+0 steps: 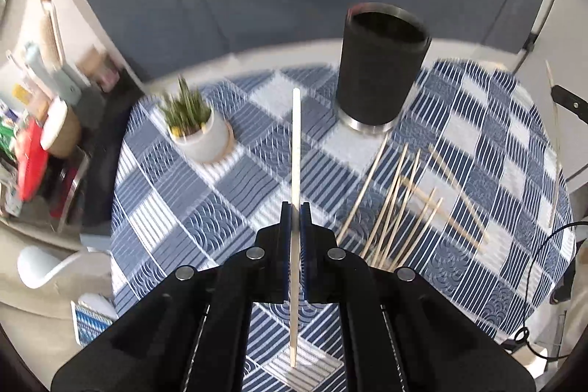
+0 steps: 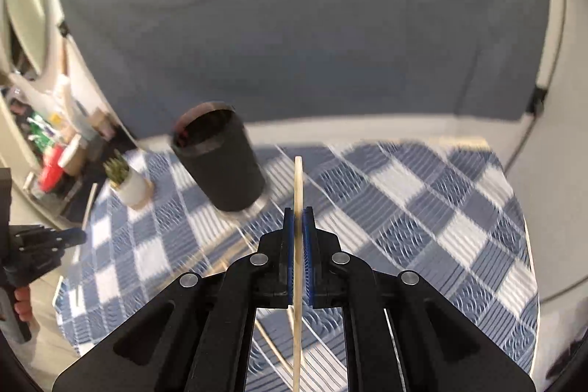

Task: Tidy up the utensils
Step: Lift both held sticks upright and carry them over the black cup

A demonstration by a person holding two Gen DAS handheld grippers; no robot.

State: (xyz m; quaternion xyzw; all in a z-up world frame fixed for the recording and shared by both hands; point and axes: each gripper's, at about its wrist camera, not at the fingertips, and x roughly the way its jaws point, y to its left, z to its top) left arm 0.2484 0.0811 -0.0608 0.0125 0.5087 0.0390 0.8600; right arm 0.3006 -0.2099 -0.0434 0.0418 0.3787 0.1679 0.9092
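A pale chopstick (image 1: pixel 296 149) stands pinched between the blue pads of the left gripper (image 1: pixel 295 208), running straight along the line of the fingers: its far end reaches well ahead of the fingertips, and its near end trails back beneath the gripper body over the cloth. The right gripper (image 2: pixel 298 212) is likewise pressed together on a second chopstick (image 2: pixel 298 182), which juts a short way past its fingertips and extends back under the gripper.

Ahead and to the right of the left gripper stands the black cylindrical holder (image 1: pixel 380 68), upright on a metal base, mouth open. From the right wrist view the same holder (image 2: pixel 220 160) lies ahead and to the left of that gripper, appearing tilted in the blurred fisheye picture. Just to the right of the left gripper, a loose heap of chopsticks (image 1: pixel 400 204) lies scattered and crossing on the blue-and-white checked tablecloth (image 1: pixel 172 208), between the gripper and the holder's base.

Ahead and to the left of the left gripper sits a small potted plant (image 1: pixel 194 127) in a white pot. The left gripper (image 2: pixel 47 241) shows at the left edge of the right wrist view.
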